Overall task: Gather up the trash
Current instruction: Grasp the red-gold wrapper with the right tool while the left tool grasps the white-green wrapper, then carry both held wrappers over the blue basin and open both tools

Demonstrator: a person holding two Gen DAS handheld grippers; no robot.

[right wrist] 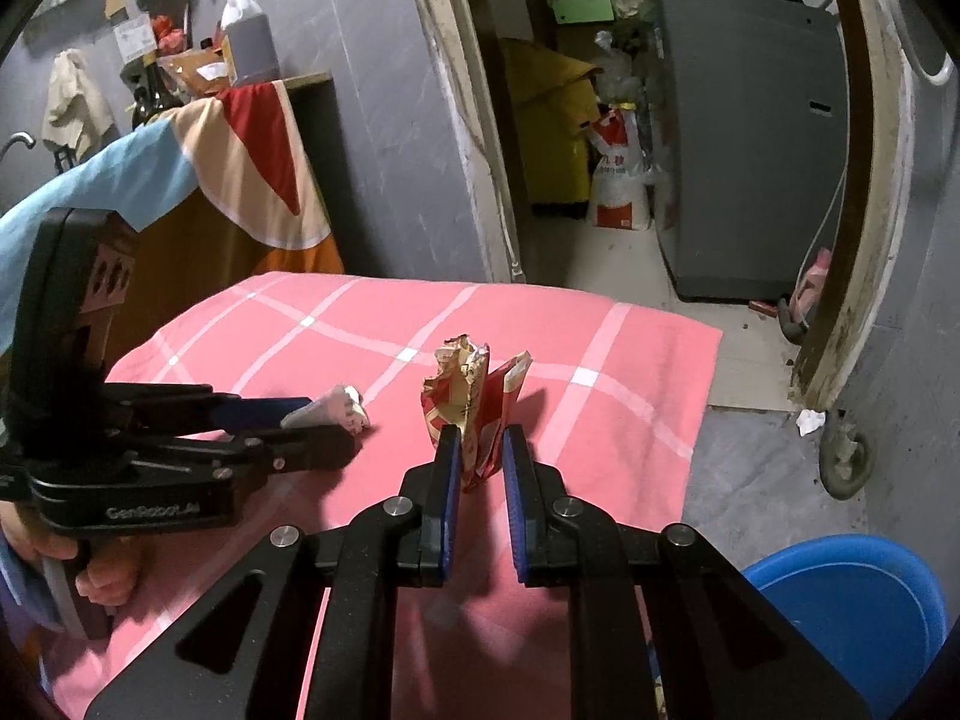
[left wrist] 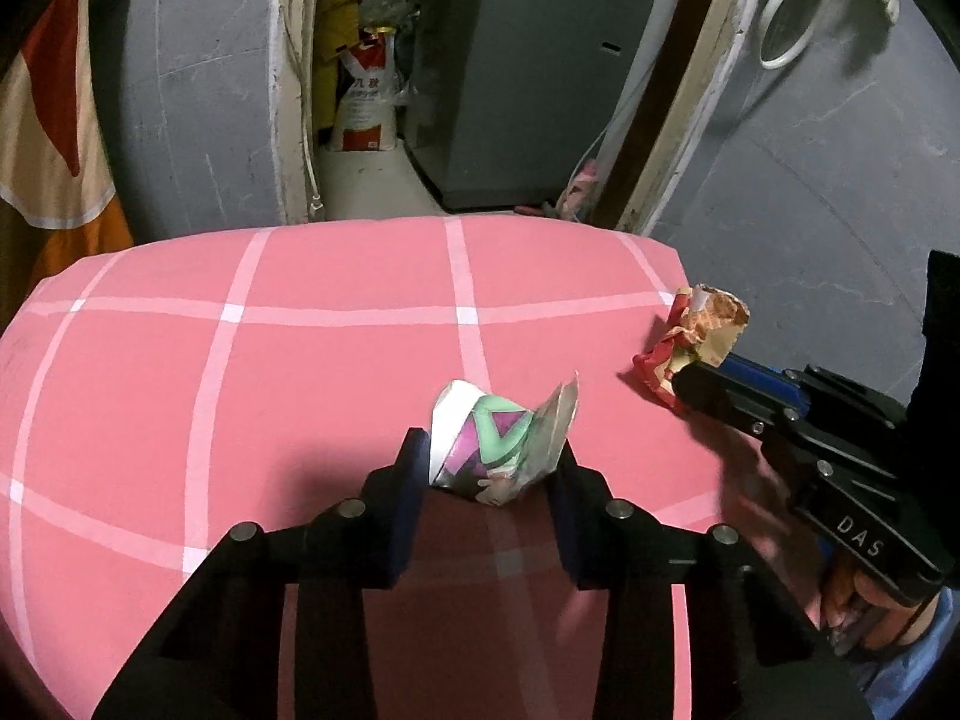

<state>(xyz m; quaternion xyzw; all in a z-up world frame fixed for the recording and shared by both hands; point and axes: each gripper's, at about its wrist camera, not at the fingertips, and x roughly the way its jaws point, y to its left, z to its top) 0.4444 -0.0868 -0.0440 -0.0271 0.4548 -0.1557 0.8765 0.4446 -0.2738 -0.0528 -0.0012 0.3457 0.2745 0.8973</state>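
Two wrappers: left gripper (left wrist: 489,462) clamps the green wrapper (left wrist: 498,444); right gripper (right wrist: 482,459), at 3 o'clock, pinches the red wrapper (right wrist: 474,402). One blue bucket (right wrist: 852,606).

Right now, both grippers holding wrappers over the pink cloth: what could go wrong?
1. The left gripper pinches only the lower part of the crumpled green-and-purple wrapper; it may slip.
2. The red-and-cream crumpled wrapper sticks up past the right gripper; it may snag at the blue plastic bin.
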